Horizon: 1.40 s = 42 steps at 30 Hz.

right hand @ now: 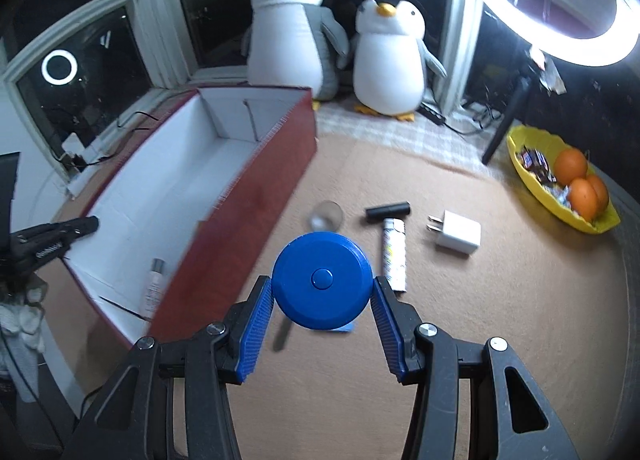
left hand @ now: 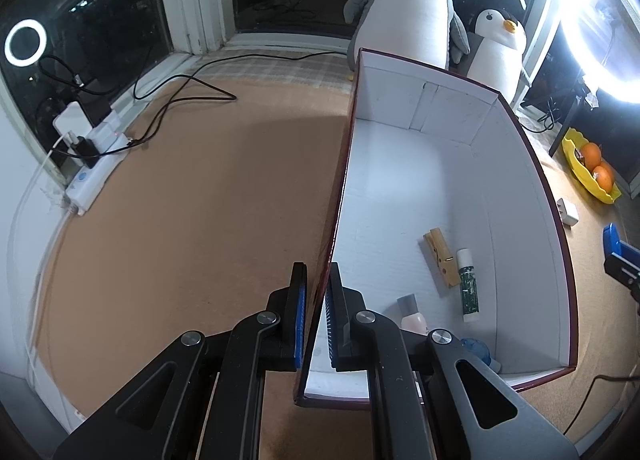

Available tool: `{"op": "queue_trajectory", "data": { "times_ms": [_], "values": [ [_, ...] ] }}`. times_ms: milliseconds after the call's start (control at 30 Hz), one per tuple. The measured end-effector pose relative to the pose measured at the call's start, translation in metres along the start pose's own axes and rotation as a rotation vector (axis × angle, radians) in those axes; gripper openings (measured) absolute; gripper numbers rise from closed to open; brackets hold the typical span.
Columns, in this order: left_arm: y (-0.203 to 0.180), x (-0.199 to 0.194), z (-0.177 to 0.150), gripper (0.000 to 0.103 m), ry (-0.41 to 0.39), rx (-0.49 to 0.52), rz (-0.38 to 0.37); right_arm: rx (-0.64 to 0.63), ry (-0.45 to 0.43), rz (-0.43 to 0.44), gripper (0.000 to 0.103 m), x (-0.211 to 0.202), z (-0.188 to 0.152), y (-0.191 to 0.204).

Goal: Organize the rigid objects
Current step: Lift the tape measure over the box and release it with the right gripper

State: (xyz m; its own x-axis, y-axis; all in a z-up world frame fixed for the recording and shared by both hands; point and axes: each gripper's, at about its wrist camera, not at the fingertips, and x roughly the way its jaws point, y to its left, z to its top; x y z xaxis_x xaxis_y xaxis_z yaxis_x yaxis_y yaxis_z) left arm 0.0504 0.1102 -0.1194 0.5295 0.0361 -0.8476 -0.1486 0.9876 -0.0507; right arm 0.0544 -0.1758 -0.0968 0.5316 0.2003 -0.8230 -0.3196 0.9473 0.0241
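A red box with a white inside (left hand: 532,164) (right hand: 256,196) stands on the brown table. My left gripper (left hand: 316,308) is shut on the box's left wall. Inside lie a wooden clothespin (left hand: 440,260), a green and white tube (left hand: 468,284), a small pink bottle (left hand: 412,312) (right hand: 154,284) and a blue object (left hand: 478,352). My right gripper (right hand: 322,300) is shut on a round blue disc (right hand: 320,280), held above the table just right of the box. On the table lie a clear glass piece (right hand: 326,216), a black cylinder (right hand: 388,211), a white tube (right hand: 394,256) and a white charger (right hand: 456,232).
Two plush penguins (right hand: 288,28) (right hand: 390,56) stand behind the box by the window. A yellow bowl with oranges (right hand: 560,176) sits at the right. A bright ring light (right hand: 560,0) stands at the back right. A power strip with cables (left hand: 96,152) lies at the left edge.
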Motion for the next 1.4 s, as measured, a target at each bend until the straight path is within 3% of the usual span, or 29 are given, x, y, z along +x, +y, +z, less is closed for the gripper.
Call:
{"op": "queue_trajectory", "data": {
  "times_ms": [633, 1400],
  "values": [
    [0.004, 0.0, -0.001, 0.007, -0.008, 0.0, -0.029, -0.149, -0.048, 0.073, 0.046, -0.001, 0.034, 0.085],
    [0.004, 0.001, 0.0, 0.007, -0.002, -0.005, -0.021, -0.159, -0.008, 0.069, 0.046, 0.054, 0.076, 0.1]
  ]
}}
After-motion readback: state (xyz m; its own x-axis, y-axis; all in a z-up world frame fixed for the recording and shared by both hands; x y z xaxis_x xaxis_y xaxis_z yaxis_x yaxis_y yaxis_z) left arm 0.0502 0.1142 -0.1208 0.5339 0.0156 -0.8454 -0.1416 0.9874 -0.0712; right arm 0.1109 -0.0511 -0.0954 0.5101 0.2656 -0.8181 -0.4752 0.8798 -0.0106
